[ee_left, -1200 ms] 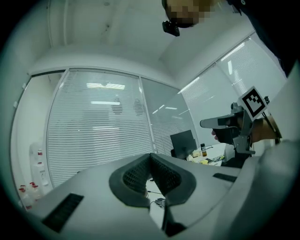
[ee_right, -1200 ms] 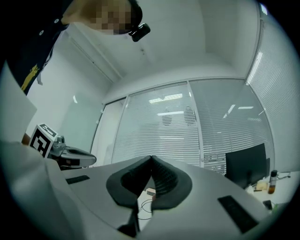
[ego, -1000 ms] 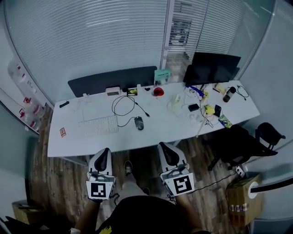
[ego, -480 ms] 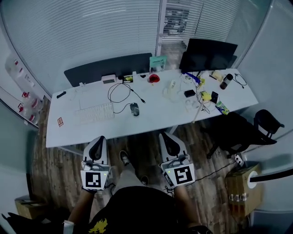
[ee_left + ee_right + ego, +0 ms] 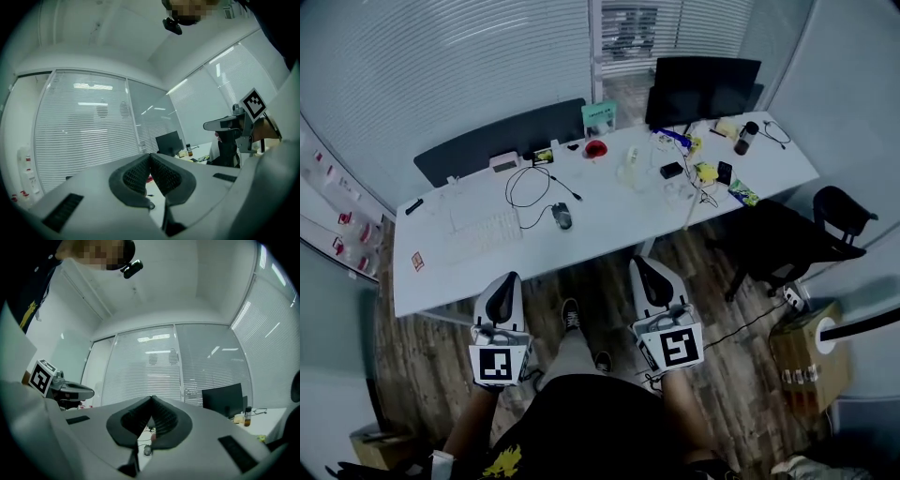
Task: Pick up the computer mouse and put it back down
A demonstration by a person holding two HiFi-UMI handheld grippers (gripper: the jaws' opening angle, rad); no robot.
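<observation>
Head view has the left tongs [image 5: 505,284] and the right tongs [image 5: 645,272] side by side above the wooden floor [image 5: 422,361], short of the counter [image 5: 619,211]. Both are clenched tight, pads together, with nothing between them. The computer mouse [image 5: 562,217] lies on the counter well ahead of the tongs, between their two lines. Its cable [image 5: 520,183] loops away beyond it. A white keyboard [image 5: 483,235] sits ahead of the left tongs.

A white desk [image 5: 614,223] carries a white keyboard [image 5: 483,235] toward its left and a black monitor [image 5: 701,86] at its far edge. A black office chair [image 5: 789,246] stands near a cardboard box [image 5: 802,364].
</observation>
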